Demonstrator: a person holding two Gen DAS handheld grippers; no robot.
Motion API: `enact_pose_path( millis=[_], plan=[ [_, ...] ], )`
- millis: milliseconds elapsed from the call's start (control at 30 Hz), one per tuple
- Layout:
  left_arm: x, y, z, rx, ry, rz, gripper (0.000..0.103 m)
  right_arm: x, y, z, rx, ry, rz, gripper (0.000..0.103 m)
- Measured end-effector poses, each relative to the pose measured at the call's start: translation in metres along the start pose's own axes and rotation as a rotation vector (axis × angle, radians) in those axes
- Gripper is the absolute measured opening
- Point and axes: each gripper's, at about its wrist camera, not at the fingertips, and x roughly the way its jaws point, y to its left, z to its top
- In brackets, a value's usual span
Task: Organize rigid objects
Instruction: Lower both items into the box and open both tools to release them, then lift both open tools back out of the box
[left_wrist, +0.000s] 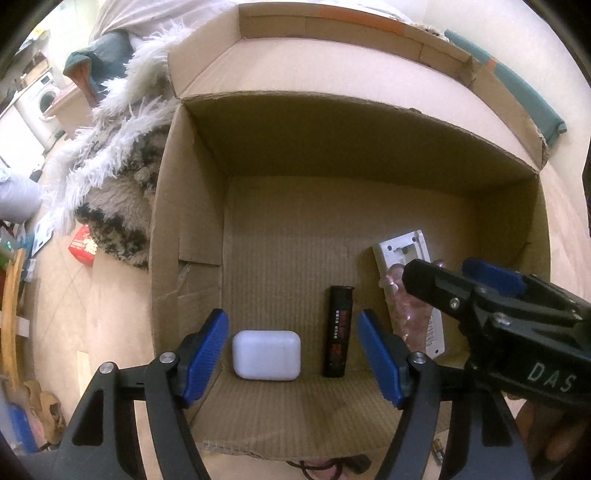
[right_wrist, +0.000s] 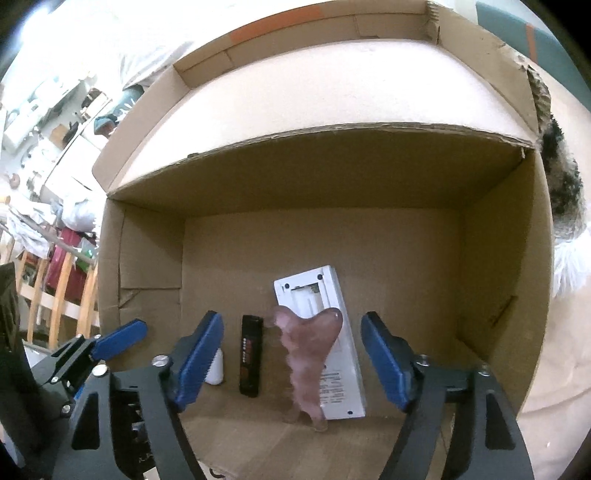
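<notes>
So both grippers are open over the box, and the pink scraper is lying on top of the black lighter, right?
Not quite. The pink scraper lies on the white remote, not the black lighter, which sits apart to its left, as the right wrist view shows. Both the left gripper and right gripper are open.

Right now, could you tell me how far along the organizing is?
Done: the white case, black stick, white remote and pink scraper lie in the box. In hand: nothing; left gripper and right gripper are open. Left: unclear, no loose items are recognisable outside.
</notes>
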Motion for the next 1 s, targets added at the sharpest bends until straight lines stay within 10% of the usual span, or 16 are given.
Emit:
enact_pose_path(
  millis=[1000],
  plan=[
    [-0.070, 0.030, 0.000, -0.061, -0.101, -0.010, 0.070, -0.080, -0.003, -0.017, -0.013, -0.171, 0.020, 0.086]
  ],
)
